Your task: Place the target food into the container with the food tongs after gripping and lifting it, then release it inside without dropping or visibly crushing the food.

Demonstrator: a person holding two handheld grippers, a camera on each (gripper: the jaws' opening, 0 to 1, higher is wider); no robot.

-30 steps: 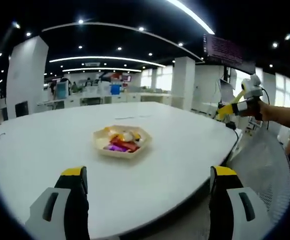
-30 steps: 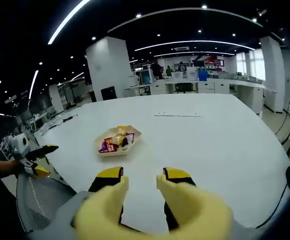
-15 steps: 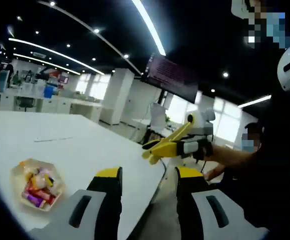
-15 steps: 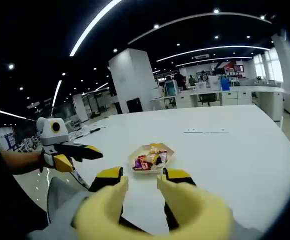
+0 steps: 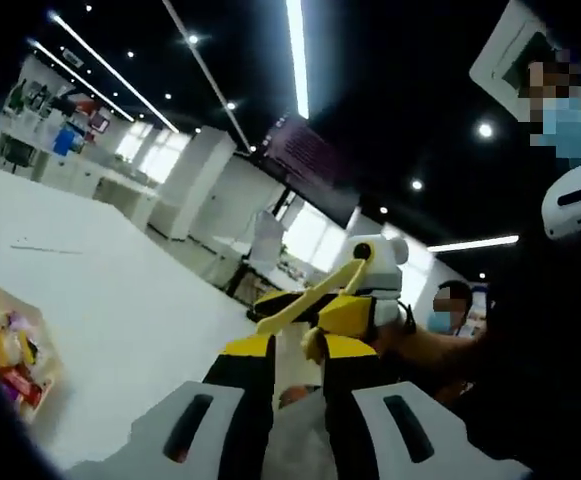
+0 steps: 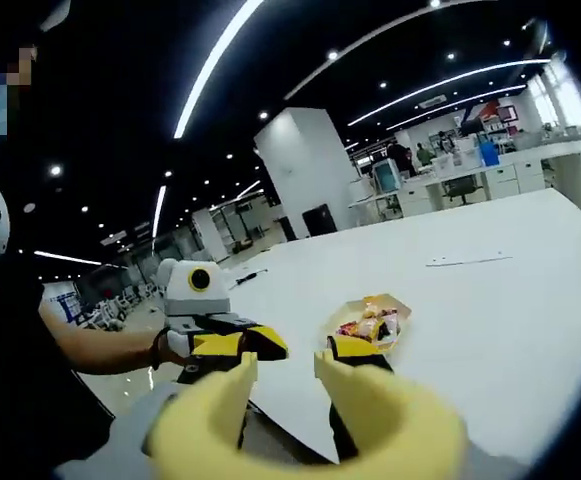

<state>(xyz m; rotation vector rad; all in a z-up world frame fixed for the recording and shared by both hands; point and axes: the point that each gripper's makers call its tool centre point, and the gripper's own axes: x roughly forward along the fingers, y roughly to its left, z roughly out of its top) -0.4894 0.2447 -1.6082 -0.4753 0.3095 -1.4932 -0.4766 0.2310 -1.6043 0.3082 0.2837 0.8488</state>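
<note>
Left gripper view: left gripper [image 5: 298,352] jaws nearly together, thin gap, nothing between them. Beyond it, right gripper [image 5: 300,312] carries yellow food tongs [image 5: 315,293]. Food tray [image 5: 10,350] sits on white table [image 5: 120,300], far left.

Right gripper view: right gripper [image 6: 285,362] clamps tongs [image 6: 305,425], arms apart, empty. Left gripper [image 6: 235,342] near, off table edge. Tray [image 6: 372,320] on table [image 6: 490,300] just beyond.
</note>
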